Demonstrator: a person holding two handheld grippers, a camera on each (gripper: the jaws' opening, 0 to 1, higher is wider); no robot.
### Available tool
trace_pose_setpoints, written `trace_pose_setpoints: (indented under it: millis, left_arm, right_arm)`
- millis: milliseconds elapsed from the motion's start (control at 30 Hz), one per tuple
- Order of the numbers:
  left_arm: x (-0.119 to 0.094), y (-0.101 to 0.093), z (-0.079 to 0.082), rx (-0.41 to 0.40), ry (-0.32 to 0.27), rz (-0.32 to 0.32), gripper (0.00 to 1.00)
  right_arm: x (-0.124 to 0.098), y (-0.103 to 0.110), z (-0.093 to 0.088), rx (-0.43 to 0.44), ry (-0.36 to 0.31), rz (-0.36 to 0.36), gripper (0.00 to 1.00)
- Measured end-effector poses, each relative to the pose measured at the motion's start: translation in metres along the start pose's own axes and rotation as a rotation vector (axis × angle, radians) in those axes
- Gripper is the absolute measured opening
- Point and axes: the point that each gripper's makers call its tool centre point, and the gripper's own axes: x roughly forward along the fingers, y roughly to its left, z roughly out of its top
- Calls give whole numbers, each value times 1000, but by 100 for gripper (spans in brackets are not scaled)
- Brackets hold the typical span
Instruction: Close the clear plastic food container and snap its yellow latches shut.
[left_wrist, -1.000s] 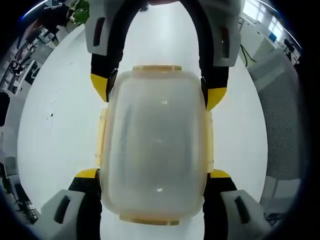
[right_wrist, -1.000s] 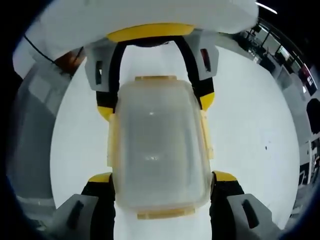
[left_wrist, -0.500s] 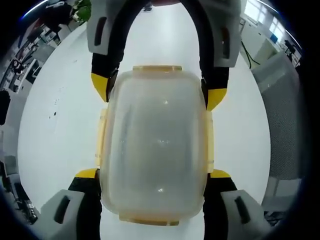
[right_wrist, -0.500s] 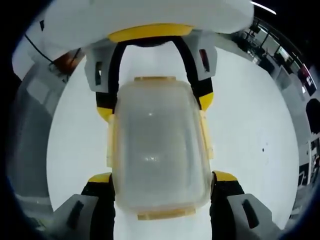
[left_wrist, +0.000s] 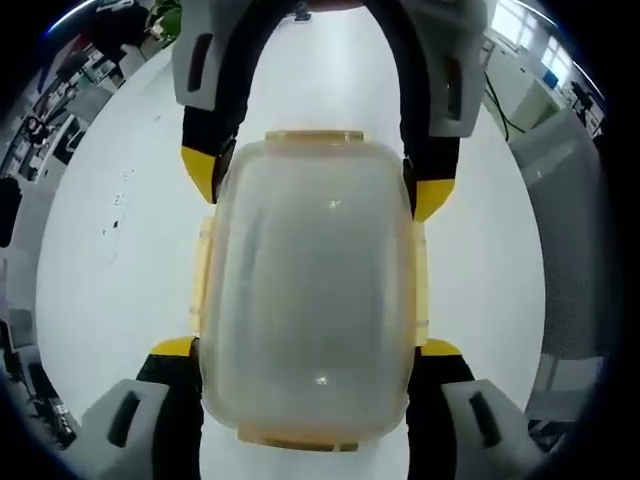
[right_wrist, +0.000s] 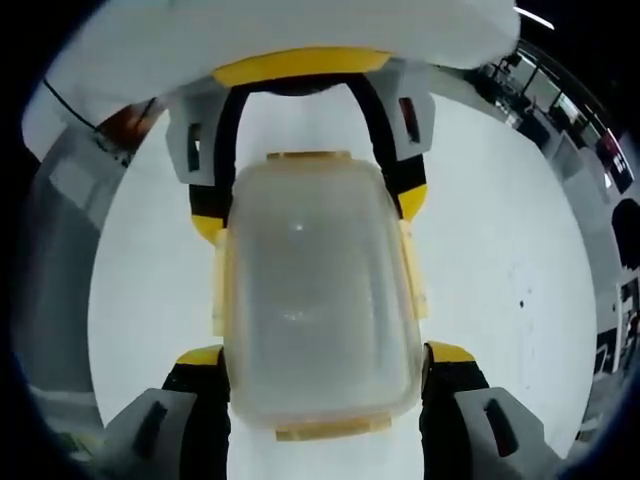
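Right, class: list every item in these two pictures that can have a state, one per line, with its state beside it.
Clear plastic food container: lid on, resting on the white table, held between both tools.
Yellow latches: lying flat along the container's sides; whether snapped shut cannot be told.
Left tool: jaws against the container's sides at the near end.
Right tool: jaws against the container's sides at the opposite end.

Object: clear rounded-rectangular plastic food container, lid on.
Latches: pale yellow latches along all four edges.
Position: frame centre, on white surface.
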Motion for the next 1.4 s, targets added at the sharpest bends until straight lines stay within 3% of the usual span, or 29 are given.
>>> trace_pose_setpoints:
  millis: [1400]
  left_arm:
    - [0,11,-1,16,-8,5,85]
  right_arm:
    - [2,-10,3,4,-27,-7,80]
